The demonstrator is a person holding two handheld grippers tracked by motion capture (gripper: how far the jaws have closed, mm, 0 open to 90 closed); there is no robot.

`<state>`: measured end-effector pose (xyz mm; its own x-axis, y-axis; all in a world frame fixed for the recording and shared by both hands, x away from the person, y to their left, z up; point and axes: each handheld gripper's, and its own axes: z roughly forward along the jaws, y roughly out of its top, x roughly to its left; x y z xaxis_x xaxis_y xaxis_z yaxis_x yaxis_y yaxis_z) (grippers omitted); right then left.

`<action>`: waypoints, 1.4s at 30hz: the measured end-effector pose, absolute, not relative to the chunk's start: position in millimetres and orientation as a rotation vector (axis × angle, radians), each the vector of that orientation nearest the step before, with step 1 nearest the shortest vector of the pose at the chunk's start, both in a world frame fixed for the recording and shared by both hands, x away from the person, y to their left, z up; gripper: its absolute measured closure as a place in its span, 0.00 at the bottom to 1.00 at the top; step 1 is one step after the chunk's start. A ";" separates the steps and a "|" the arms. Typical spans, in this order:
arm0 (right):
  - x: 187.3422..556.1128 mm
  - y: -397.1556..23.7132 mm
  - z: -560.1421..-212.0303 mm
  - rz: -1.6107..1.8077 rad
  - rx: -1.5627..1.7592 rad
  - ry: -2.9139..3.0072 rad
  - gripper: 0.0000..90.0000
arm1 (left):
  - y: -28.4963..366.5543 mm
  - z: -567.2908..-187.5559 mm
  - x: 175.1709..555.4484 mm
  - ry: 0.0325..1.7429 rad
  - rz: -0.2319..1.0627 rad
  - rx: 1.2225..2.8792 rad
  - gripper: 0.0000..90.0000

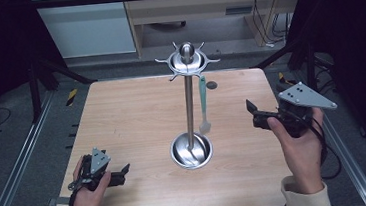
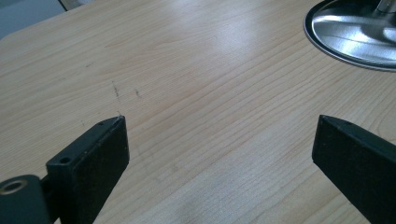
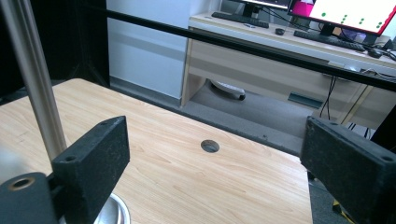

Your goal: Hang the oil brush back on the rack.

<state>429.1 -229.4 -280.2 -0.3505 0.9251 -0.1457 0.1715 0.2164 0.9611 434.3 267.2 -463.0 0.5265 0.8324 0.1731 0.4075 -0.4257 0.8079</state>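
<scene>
I've got a wooden counter (image 1: 132,117) with a steel utensil stand (image 1: 189,107) at its centre: round dished base (image 1: 191,151), upright pole, hooked crown (image 1: 187,60) at 12 o'clock. One pale green spatula (image 1: 203,103) hangs from a hook just right of the pole, blade down, tip near the base rim; can't tell if it touches.

My left gripper (image 1: 121,171) sits low at 7 o'clock on the counter, in the hand (image 1: 86,197), pointing toward the base but apart from it. In the left gripper view its fingers (image 2: 93,158) are spread wide, bare wood between them, base rim (image 2: 348,32) at 1 o'clock.

My right gripper (image 1: 252,113) is at 3 o'clock, raised over the counter's right edge, held by the right hand (image 1: 300,148), grey plate (image 1: 305,96) on top, aimed at the stand. In the right gripper view its fingers (image 3: 93,158) are wide apart and hold nothing; the pole (image 3: 32,79) stands at 10 o'clock beyond the left finger, and a cable hole (image 3: 210,145) in the counter shows between them. A desk (image 3: 280,51) with monitors is behind.
</scene>
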 end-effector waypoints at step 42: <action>488.8 -236.6 -396.5 0.990 1.212 1.931 0.14 | 265.9 -463.7 434.2 0.994 0.734 2.050 0.04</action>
<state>488.8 -236.6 -396.5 -0.3662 0.9219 -0.1262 0.4360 0.2898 0.8520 434.2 265.9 -463.7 0.5380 0.8250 0.1729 0.4082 -0.4344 0.8029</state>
